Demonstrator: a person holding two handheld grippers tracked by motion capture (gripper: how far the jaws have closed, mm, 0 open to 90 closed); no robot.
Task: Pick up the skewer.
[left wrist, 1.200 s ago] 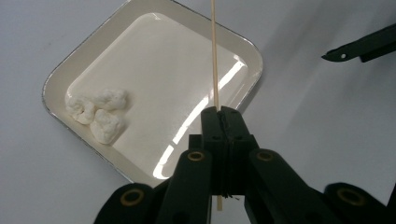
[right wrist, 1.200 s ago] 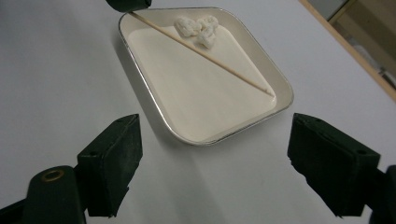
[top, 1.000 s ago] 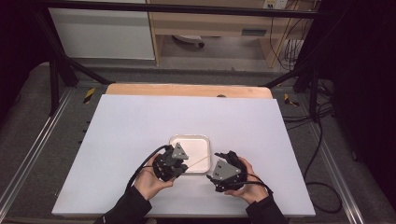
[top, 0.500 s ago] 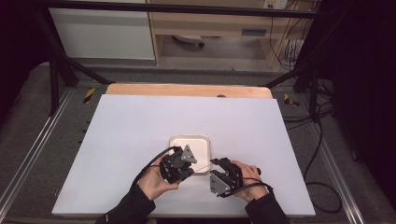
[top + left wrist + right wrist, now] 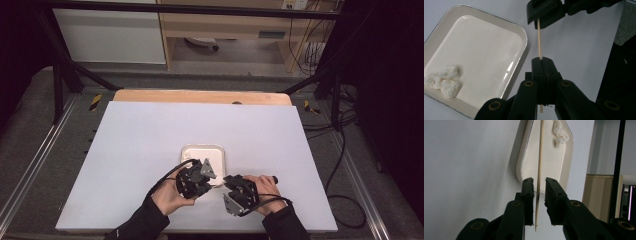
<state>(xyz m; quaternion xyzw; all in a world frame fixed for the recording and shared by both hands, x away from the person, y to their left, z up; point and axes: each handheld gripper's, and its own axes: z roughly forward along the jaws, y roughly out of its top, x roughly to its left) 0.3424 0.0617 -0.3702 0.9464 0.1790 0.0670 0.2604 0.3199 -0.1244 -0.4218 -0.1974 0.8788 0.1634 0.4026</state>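
A thin wooden stick (image 5: 539,37) runs between my two grippers above the table, just in front of a cream square tray (image 5: 202,147). My left gripper (image 5: 541,60) is shut on one end of the stick. The jaws of my right gripper (image 5: 539,181) have just been closing around the other end. The stick (image 5: 539,157) lies against one pad, and a gap remains at the other. In the high view the left gripper (image 5: 211,184) and right gripper (image 5: 223,187) face each other tip to tip. Three white fluffy lumps (image 5: 442,80) sit in one corner of the tray (image 5: 524,37).
The white tabletop (image 5: 150,140) stretches wide to the left, right and behind the tray. A wooden strip (image 5: 200,96) borders its far edge. Black frame legs and cables stand on the floor at both sides.
Both hands have stayed almost in place in front of the tray. The right gripper has shifted slightly toward the table's front edge and now stands tip to tip with the left one.
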